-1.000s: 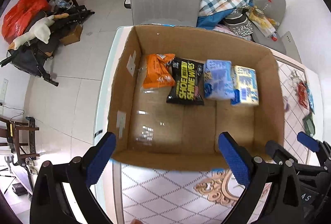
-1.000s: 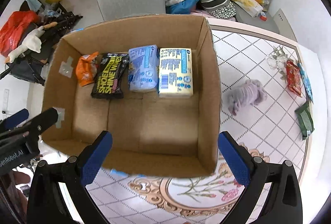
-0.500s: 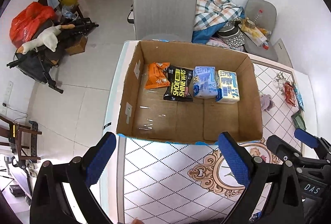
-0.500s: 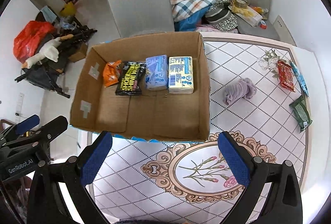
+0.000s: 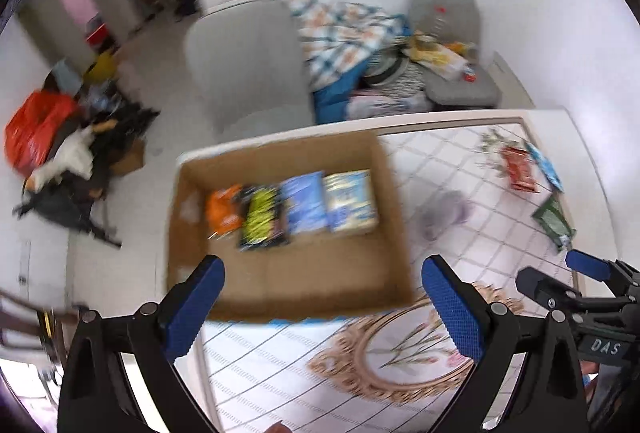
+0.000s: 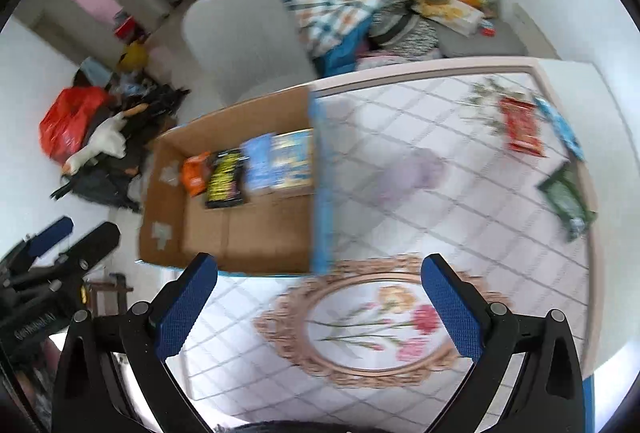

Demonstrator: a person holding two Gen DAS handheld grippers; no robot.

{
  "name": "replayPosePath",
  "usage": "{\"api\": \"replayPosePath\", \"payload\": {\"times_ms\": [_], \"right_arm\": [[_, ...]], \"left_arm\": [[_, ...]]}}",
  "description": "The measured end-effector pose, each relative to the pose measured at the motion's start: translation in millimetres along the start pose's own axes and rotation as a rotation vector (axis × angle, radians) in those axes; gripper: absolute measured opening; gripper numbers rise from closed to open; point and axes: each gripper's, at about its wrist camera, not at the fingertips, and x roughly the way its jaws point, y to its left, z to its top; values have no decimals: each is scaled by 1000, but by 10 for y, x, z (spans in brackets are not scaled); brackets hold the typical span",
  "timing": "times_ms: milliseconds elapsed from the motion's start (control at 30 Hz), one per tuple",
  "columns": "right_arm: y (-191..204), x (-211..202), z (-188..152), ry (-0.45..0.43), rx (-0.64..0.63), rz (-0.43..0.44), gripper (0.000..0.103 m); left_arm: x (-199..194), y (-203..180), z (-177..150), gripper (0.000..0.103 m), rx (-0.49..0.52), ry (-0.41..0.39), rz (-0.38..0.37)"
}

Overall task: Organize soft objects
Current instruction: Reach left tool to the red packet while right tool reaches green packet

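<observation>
An open cardboard box stands on the table's left part. It holds an orange pack, a black pack, a blue pack and a yellow-blue pack in a row. A lilac soft toy lies on the table to the right of the box, blurred. My left gripper is open and empty, above the box's near edge. My right gripper is open and empty, over the floral oval print.
A red packet, a blue packet and a green packet lie near the table's right edge. A grey chair stands behind the box. Clothes and a second chair are behind the table. Clutter lies on the floor at left.
Both grippers have pulled back and up from the box and swung right; more of the table and room shows. The frames are now motion-blurred. Both stay open and empty.
</observation>
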Motion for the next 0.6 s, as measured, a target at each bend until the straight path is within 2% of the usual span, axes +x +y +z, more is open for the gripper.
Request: {"api": "replayPosePath", "payload": {"times_ms": [200,333,467,600], "right_arm": [[-1234,-110,187,2,131,-96,103],[-2027,4,341,55,172,-202,103],[-2734,463,524,172,143,-299,103],[-3140,1005,589,291,101,-314,103]], "left_arm": [[402,-1121,550,101,170,39,-63],[801,-1696,805,101,218,105,-112],[1303,-2219,982,101,236,205,-162],[1867,-2746,1072,101,241,321,-201]]}}
